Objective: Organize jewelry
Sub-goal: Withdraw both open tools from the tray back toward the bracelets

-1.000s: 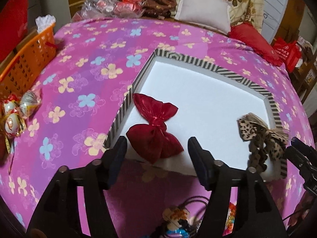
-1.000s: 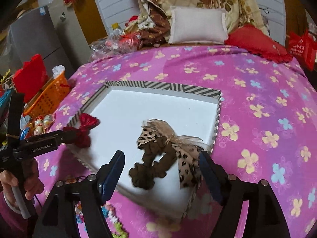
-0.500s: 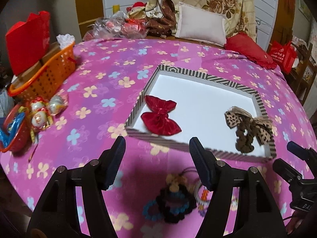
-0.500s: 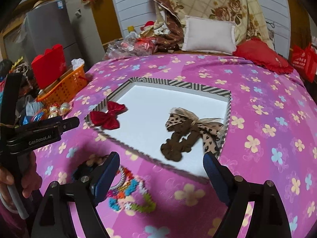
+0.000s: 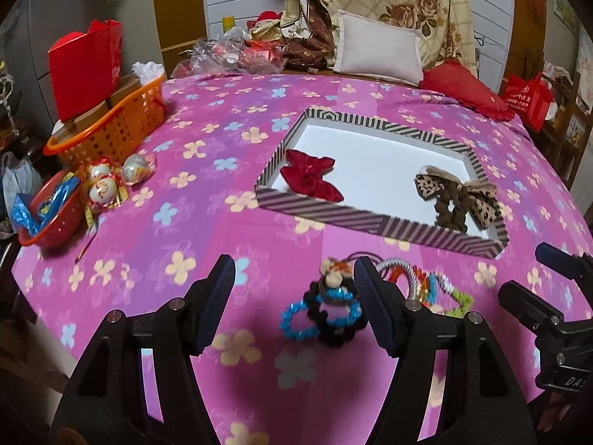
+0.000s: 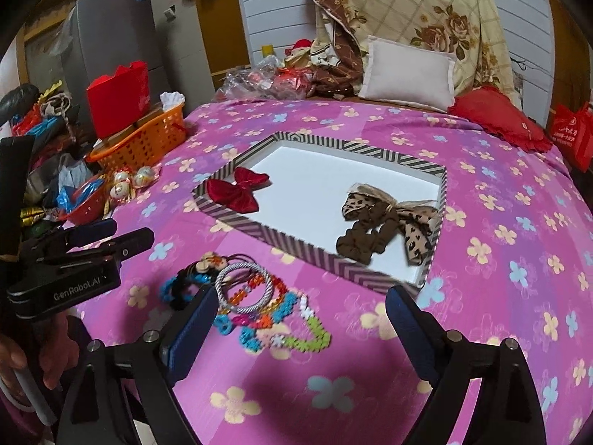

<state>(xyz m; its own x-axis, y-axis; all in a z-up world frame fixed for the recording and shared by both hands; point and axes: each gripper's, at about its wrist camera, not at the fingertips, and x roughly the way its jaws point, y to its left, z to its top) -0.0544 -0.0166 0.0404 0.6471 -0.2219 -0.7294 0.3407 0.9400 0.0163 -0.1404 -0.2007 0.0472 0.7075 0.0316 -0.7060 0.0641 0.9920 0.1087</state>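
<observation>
Grippers have both pulled back from the striped shallow cardboard tray (image 5: 374,218); left gripper (image 5: 292,296) and right gripper (image 6: 300,319) hang wide open, empty. Red satin bow (image 5: 311,178) and leopard-print bow scrunchie (image 6: 385,222) lie inside the tray. Pile of bead bracelets (image 6: 259,304) waits near it on the bed, probably next.

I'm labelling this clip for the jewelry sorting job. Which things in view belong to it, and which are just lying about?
Part of the job:
striped tray
red bow
leopard bow
pile of bracelets and hair ties
left gripper, right gripper, both open

Just lying about:
orange basket
red bowl
white pillow
wrapped eggs
</observation>
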